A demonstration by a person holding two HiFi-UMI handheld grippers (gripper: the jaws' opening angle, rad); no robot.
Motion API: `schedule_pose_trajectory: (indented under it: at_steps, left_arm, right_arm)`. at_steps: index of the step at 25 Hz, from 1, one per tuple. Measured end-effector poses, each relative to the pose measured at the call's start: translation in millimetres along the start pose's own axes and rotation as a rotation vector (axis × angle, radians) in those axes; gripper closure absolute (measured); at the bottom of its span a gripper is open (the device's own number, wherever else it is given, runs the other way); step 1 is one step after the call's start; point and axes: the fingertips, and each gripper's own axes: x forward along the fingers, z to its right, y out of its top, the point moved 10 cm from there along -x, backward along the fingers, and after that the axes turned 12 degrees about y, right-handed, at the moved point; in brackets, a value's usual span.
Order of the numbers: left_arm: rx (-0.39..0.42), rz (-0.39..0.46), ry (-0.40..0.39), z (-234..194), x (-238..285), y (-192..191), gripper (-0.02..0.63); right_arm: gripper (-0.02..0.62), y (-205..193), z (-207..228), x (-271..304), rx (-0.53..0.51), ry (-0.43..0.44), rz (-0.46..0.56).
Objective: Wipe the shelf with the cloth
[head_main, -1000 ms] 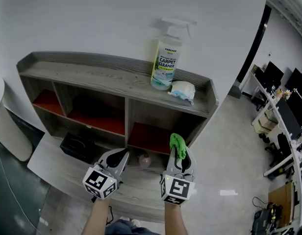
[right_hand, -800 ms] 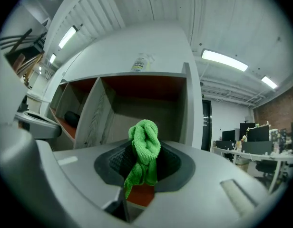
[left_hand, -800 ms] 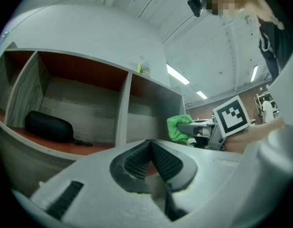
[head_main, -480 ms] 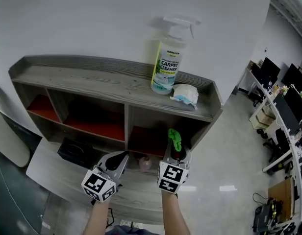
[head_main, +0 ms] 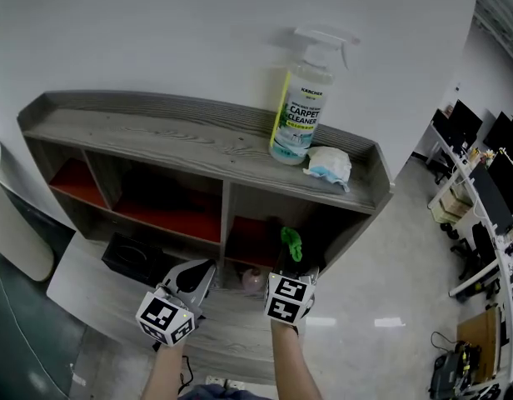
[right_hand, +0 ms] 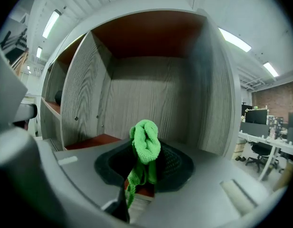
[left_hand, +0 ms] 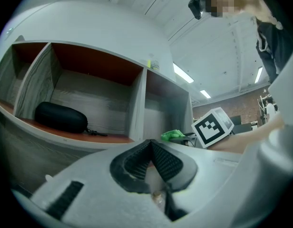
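The right claw [head_main: 290,261] pinches the green cloth [head_main: 291,242] at the mouth of the shelf's [head_main: 156,136] lower right compartment. In the right gripper view the cloth [right_hand: 145,141] stands up from between the pads as a rolled tuft, and its lower folds vanish down into the right claw [right_hand: 145,164] – how much cloth is tucked there does not show. That view looks straight into the compartment: grey wood walls, a reddish floor and ceiling. Whether the cloth touches any surface cannot be told; from the head view the opening is too dark.

The left claw [head_main: 200,272] hangs just beside the right one, lower and to its left, with its pads pressed together and nothing between them [left_hand: 150,144]. Past it in the left gripper view lie a black case [left_hand: 61,118] in a middle compartment and the cloth [left_hand: 173,135], half hidden by the compartment's divider.

On the shelf top stand a spray bottle [head_main: 302,115] and, just beside it, a crumpled white bundle [head_main: 329,163] – what it is stays unclear. A small pinkish thing [head_main: 254,280] sits between the two claws, mostly hidden. The person's forearms are cut off by the bottom edge of the head view.
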Motion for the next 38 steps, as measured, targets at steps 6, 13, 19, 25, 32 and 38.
schedule_pose_trajectory:
  at_steps: [6, 13, 19, 25, 32, 38]
  left_arm:
    - [0.000, -0.001, 0.021, -7.3, -5.2, 0.2, 0.607]
    - [0.007, -0.001, 0.069, -19.9, -21.3, 2.4, 0.607]
    - [0.013, 0.008, 0.124, -33.5, -33.7, 6.5, 0.607]
    - [0.018, 0.009, 0.143, -37.2, -38.6, 7.8, 0.607]
    - [0.019, 0.007, 0.131, -32.6, -36.1, 7.1, 0.607]
    - [0.020, 0.021, 0.130, -32.6, -35.7, 10.8, 0.607]
  right_arm:
    - [0.491, 0.9, -22.1, 11.0, 0.013, 0.071, -0.003]
    - [0.491, 7.2, -58.6, 29.1, 0.016, 0.170, 0.000]
    - [0.491, 13.7, -87.6, 38.5, 0.006, 0.245, -0.004]
    - [0.491, 15.8, -90.5, 41.3, 0.047, 0.269, -0.016]
    - [0.491, 37.9, -91.6, 35.5, 0.087, 0.315, 0.021]
    - [0.491, 75.9, -85.7, 31.1, 0.060, 0.331, 0.094]
